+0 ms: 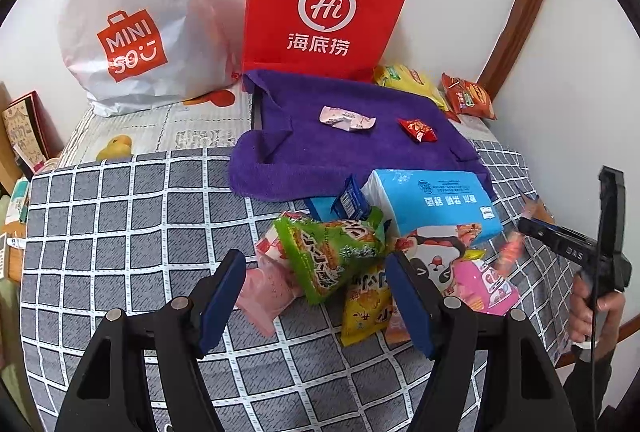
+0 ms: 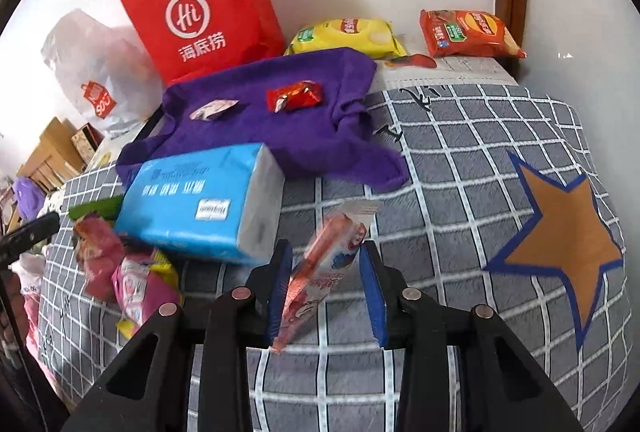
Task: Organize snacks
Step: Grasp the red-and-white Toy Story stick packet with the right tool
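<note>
A pile of snack packets lies on the checked bedspread: a green packet (image 1: 336,252), a yellow one (image 1: 366,306) and pink ones (image 1: 486,286). My left gripper (image 1: 316,302) is open just above the green packet. My right gripper (image 2: 325,290) is open; a blurred orange-pink snack stick (image 2: 320,272) sits between its fingers, and no grip on it shows. It also shows in the left wrist view (image 1: 510,252). A purple towel (image 1: 352,136) holds a white wrapper (image 1: 346,120) and a red candy (image 1: 418,130).
A blue tissue pack (image 1: 436,200) lies against the snack pile. A red paper bag (image 1: 324,4) and a white plastic bag (image 1: 132,24) stand at the wall. Yellow (image 2: 346,36) and red (image 2: 468,34) chip bags lie beyond the towel. Boxes (image 2: 56,152) stand far left.
</note>
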A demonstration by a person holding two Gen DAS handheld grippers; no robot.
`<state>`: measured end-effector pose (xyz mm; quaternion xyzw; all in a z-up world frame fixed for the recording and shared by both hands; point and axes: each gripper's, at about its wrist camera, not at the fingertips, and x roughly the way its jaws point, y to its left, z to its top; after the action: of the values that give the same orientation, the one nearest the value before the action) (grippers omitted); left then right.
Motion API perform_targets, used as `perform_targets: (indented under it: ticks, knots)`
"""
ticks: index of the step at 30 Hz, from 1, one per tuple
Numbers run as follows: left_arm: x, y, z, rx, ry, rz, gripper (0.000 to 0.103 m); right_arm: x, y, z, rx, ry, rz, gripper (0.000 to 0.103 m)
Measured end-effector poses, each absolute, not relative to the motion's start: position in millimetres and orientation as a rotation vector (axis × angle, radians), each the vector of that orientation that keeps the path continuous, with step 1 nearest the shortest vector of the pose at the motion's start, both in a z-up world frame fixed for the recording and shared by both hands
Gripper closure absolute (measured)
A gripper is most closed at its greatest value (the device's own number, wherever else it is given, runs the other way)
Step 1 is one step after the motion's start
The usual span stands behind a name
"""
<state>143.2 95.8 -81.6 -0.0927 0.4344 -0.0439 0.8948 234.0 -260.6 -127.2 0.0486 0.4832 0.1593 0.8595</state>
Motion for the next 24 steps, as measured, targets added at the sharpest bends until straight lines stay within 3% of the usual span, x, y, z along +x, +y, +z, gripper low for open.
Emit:
perform_targets:
  ticks: [2, 15, 16, 18, 20, 24]
  knots:
    - [144, 94, -83, -0.196, 0.905, -0.095, 0.033, 239, -256, -134, 0.133, 1.025, 0.364, 0.039]
    - [146, 111, -93, -0.232, 0.917, -0.069, 0.033, 231, -243, -175, 0.168, 1.111, 0.283, 0.039]
    - [147, 112, -94, -0.237, 0.920, -0.070, 0.033, 229, -238, -175, 0.127, 1.068, 0.268, 0.042]
    - [146, 114, -95, -0.235, 0.922, -0.067, 0.033, 229, -230, -176, 0.041, 1.046, 0.261, 0.066]
    - [145, 116, -96, -0.228, 0.923, -0.064, 0.033, 228, -227, -176, -0.036, 1.028, 0.269, 0.083]
    - [141, 121, -98, -0.211, 0.924, -0.060, 0.033, 227, -247, -170, -0.024, 1.038, 0.293, 0.084]
